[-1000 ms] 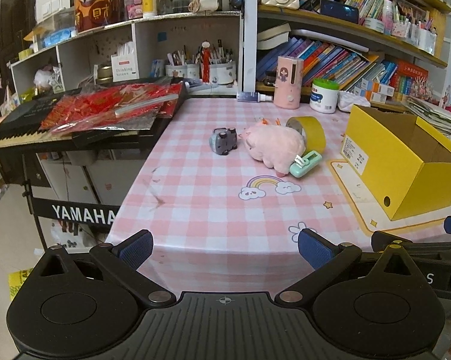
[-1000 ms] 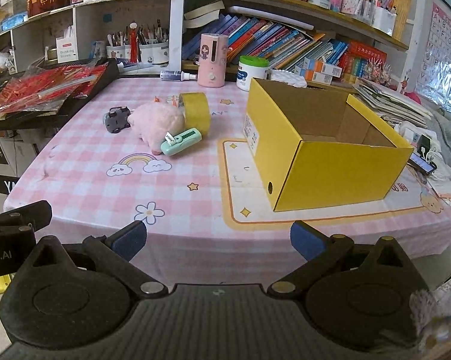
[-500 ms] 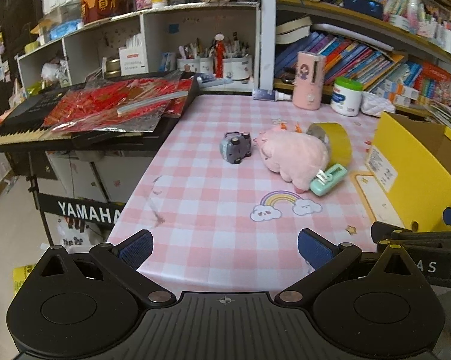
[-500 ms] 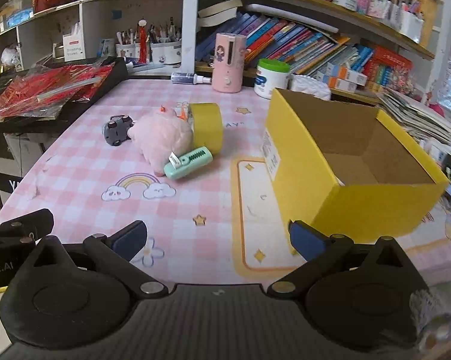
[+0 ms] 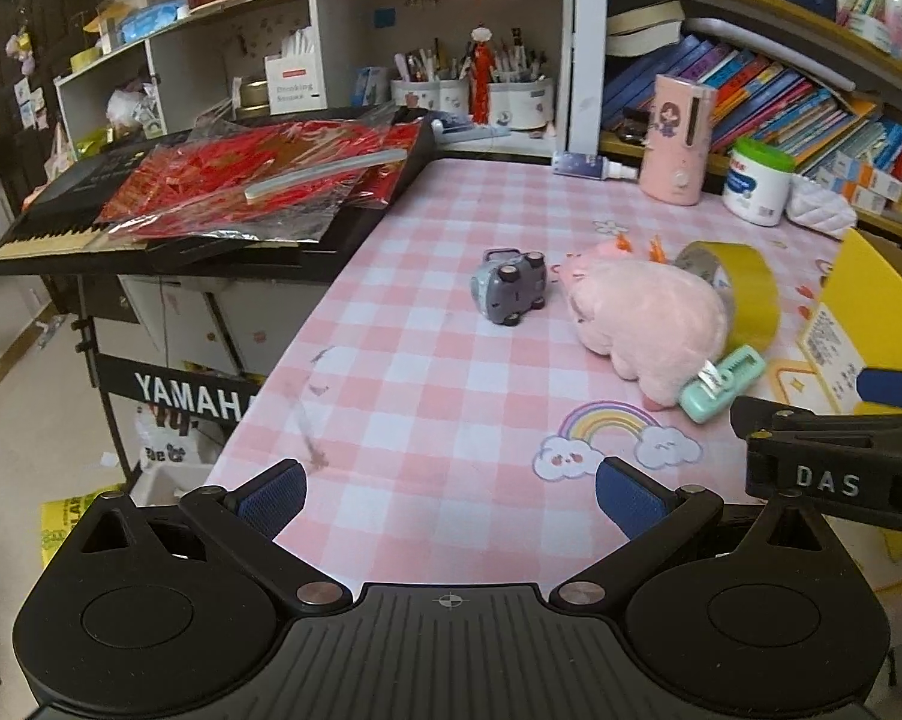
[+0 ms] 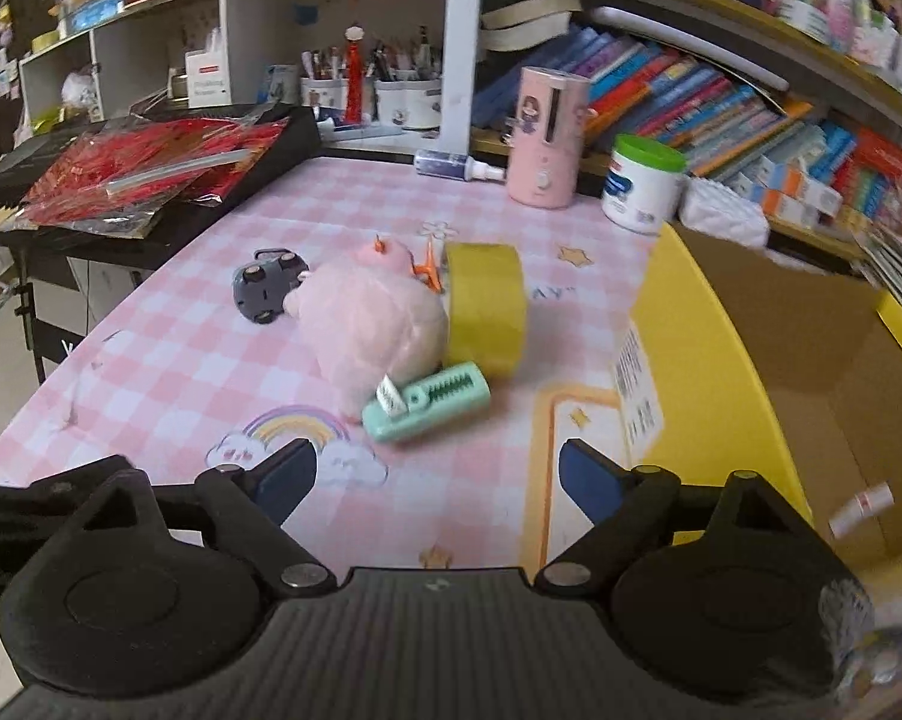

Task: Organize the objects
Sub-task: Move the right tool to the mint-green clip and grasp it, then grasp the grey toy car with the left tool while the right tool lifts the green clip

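On the pink checked tablecloth [image 5: 427, 396] lie a grey toy car [image 5: 509, 293] [image 6: 266, 284], a pink plush toy [image 5: 649, 315] [image 6: 370, 324], a roll of yellow tape [image 5: 742, 294] [image 6: 486, 306] standing on edge, and a mint green correction-tape dispenser [image 5: 721, 383] [image 6: 427, 401]. An open yellow cardboard box [image 6: 769, 372] [image 5: 871, 324] stands to their right. My left gripper [image 5: 448, 495] is open over the near table edge, nothing between its fingers. My right gripper [image 6: 436, 480] is open, its jaws closing, with the dispenser a short way ahead and nothing between them.
A black Yamaha keyboard [image 5: 79, 222] carrying red foil packets [image 5: 259, 180] borders the table on the left. At the back stand a pink device [image 5: 679, 141], a white green-lidded tub [image 5: 757, 180], a small spray bottle [image 5: 589, 167], pen cups and shelves of books.
Both grippers have moved forward over the table toward the cluster of objects, which now looks larger. The right gripper's fingers stand a little closer together than before.
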Demonstrator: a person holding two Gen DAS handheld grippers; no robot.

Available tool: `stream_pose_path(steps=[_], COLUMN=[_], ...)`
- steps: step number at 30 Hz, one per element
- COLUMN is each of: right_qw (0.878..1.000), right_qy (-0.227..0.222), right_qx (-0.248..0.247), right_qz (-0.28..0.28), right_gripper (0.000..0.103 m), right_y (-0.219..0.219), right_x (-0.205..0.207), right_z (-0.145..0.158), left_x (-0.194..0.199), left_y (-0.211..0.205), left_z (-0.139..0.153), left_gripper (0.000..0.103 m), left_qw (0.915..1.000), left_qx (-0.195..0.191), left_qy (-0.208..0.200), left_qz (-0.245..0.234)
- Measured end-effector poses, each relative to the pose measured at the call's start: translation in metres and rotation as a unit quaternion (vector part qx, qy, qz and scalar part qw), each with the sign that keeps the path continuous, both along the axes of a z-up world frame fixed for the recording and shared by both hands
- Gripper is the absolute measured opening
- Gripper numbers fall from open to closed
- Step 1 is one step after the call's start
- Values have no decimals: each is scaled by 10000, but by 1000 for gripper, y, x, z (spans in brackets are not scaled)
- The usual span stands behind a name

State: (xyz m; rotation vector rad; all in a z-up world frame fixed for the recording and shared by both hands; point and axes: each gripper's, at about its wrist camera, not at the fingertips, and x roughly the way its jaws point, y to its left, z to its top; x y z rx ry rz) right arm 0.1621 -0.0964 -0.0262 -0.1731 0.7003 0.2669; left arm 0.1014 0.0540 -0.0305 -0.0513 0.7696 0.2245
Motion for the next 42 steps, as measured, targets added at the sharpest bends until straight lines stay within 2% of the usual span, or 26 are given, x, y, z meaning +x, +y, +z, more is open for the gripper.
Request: stream_pose_path(steps=[8, 13, 15, 17, 18, 26, 28, 34, 39, 42], right_qw=[9929, 9870, 9865, 9873, 9882, 9906, 9904, 9893, 9886, 9887], right_qy=[21, 106, 181, 273, 324, 442, 442, 388, 383, 437], right_qx=[-896, -1154, -1143, -1049, -940, -567, -513, -341, -352, -366], right_qz=[786, 1114, 1157, 1158, 1167, 1162, 1206, 1362, 1413, 1386], right_gripper=[89, 89, 85, 70, 68, 67, 67, 67, 67, 67], right_y=[21, 29, 29, 27, 24, 6, 3, -1, -1, -2], right_x=[41, 54, 59, 64, 67, 63, 59, 49, 48, 49], right_z=[-30, -47, -50, -52, -52, -38, -34, -23, -21, -22], left_x=[21, 33, 37, 43, 46, 88, 103, 154, 188, 203], left_y=[10, 8, 7, 5, 4, 1, 3, 16, 28, 27], left_z=[-4, -6, -6, -7, -7, 0, -1, -14, -32, -45], left_gripper=[103, 103, 103, 103, 103, 103, 103, 100, 95, 87], left_qw=[9995, 9994, 9995, 9996, 9996, 9984, 9983, 9994, 9978, 9976], left_qx=[-1, -23, -37, -64, -86, -542, -546, -264, -599, -603], left_qy=[104, 118, 113, 102, 95, -142, -198, -52, 75, 210], left_qz=[299, 327, 307, 265, 237, -55, -76, 207, 266, 254])
